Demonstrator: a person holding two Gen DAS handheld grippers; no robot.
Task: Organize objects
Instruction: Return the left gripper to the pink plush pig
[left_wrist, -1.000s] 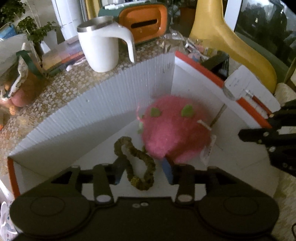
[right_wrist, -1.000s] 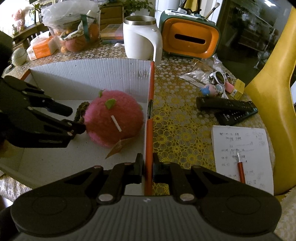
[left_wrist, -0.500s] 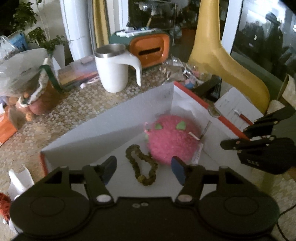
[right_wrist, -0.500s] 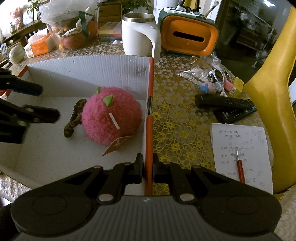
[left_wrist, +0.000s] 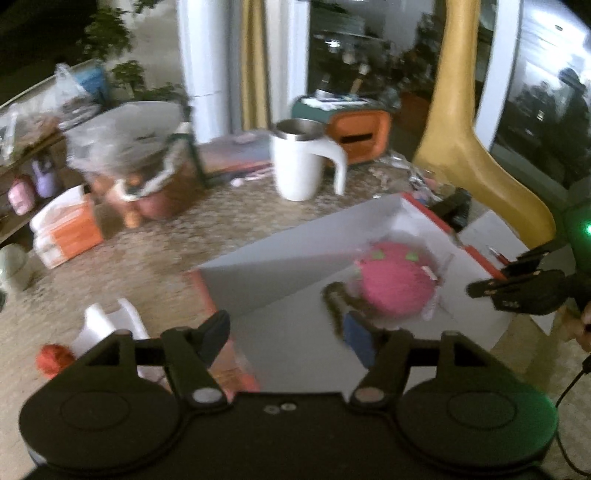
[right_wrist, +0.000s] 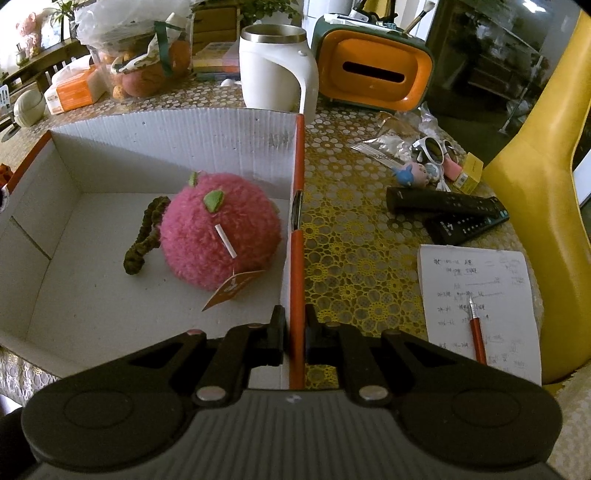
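A pink plush fruit (right_wrist: 218, 232) with a dark green loop lies in the white cardboard box (right_wrist: 166, 136) with orange edges. It also shows in the left wrist view (left_wrist: 395, 288), blurred. My right gripper (right_wrist: 294, 332) is shut on the box's right wall (right_wrist: 296, 221) near its front corner; it also shows in the left wrist view (left_wrist: 517, 288). My left gripper (left_wrist: 284, 339) is open and empty, raised above the box's left side. A small red item (left_wrist: 55, 360) and a white object (left_wrist: 107, 325) lie on the table left of the box.
Behind the box stand a white mug (right_wrist: 273, 70), an orange tissue holder (right_wrist: 373, 70) and a bag of fruit (right_wrist: 144, 62). To the right lie two remotes (right_wrist: 447, 206), sunglasses (right_wrist: 432, 151), small toys, and a notepad (right_wrist: 480, 306) with a red pen. A yellow chair (right_wrist: 546, 184) stands at right.
My left gripper opened, let go of the pink plush and pulled back up and to the left out of the box. The right gripper kept its hold on the box wall.
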